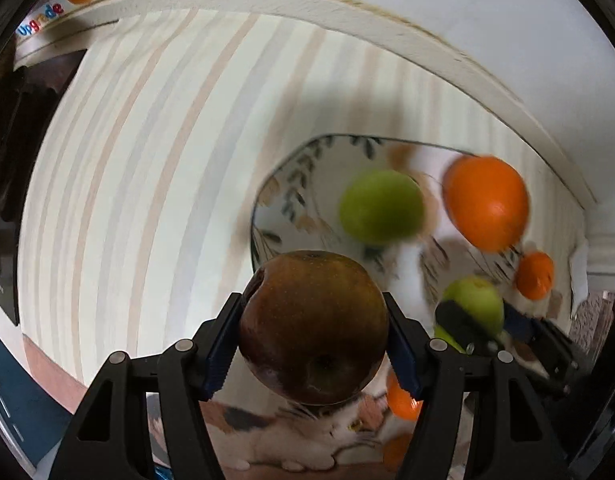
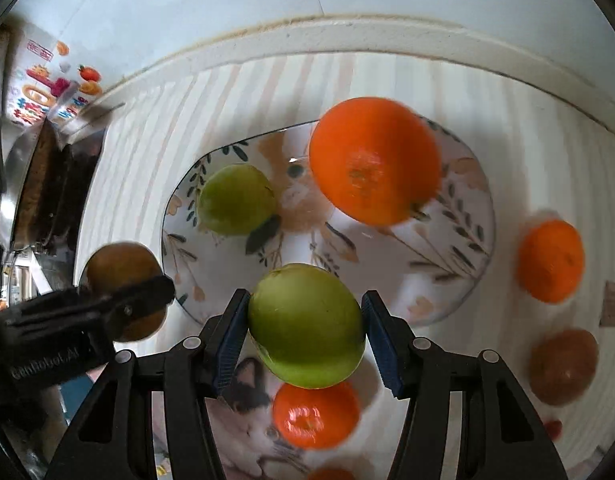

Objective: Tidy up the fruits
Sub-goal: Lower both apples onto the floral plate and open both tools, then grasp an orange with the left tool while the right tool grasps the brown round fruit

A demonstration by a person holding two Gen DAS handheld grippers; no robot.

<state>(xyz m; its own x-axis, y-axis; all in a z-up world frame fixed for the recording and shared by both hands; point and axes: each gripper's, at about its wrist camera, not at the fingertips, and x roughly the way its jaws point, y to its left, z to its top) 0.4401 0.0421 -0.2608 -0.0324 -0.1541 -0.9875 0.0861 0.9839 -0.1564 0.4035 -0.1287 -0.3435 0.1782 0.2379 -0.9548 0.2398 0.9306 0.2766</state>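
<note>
**Two fruits held above the flowered plate**

My left claw [image 1: 313,340] is clamped on a brown pear [image 1: 313,330], with both blue pads pressed against its sides and the fruit filling the gap between the fingers. My right claw [image 2: 305,332] is closed the same way on a green apple [image 2: 306,325], which is gripped at its widest part. Both claws point down over the striped tablecloth [image 1: 127,200].

Below and ahead of me sits the flowered plate [image 2: 447,272]. On it lie a second green apple [image 2: 236,200] towards its left side and a big orange [image 2: 373,160] towards its far right. From my right claw's camera I can see the left claw just off the plate's left edge, the brown pear showing behind its fingers.

Off the plate, on the cloth to the right, rests a smaller orange [image 2: 550,260], and nearer to me another brown fruit [image 2: 563,366], blurred. Directly under the held green apple is one more small orange [image 2: 315,414], lying on a mat with a cat picture [image 2: 247,432]. A colourful printed box [image 2: 43,92] stands at the far left edge of the table.
</note>
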